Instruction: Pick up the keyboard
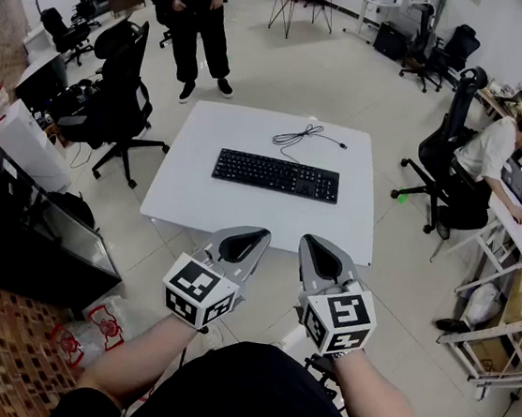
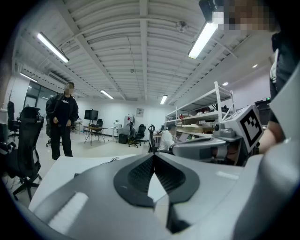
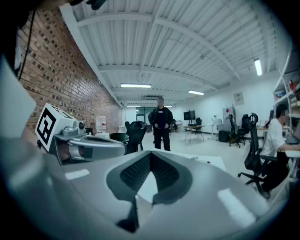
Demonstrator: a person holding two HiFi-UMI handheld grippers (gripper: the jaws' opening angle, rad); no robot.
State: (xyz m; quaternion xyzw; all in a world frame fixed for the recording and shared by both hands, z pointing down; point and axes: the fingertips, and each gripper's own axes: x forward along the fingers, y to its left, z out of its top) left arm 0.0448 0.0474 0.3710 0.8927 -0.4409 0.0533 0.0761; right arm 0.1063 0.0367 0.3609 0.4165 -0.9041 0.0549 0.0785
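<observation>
A black keyboard (image 1: 277, 174) lies across the middle of a white table (image 1: 195, 206), its black cable (image 1: 303, 137) trailing toward the far edge. Both grippers hover side by side just short of the table's near edge, well clear of the keyboard. My left gripper (image 1: 250, 236) is shut with nothing between its jaws, and in the left gripper view its tips (image 2: 153, 154) meet over the tabletop. My right gripper (image 1: 314, 240) is shut and empty too; its tips (image 3: 150, 153) touch in the right gripper view. The keyboard is hidden behind the jaws in both gripper views.
A person (image 1: 198, 16) stands beyond the table's far side. A black office chair (image 1: 121, 101) stands to the table's left, another chair (image 1: 447, 150) with a seated person (image 1: 499, 152) to the right. A dark cabinet (image 1: 21, 239) sits at the near left, shelving (image 1: 512, 319) at the right.
</observation>
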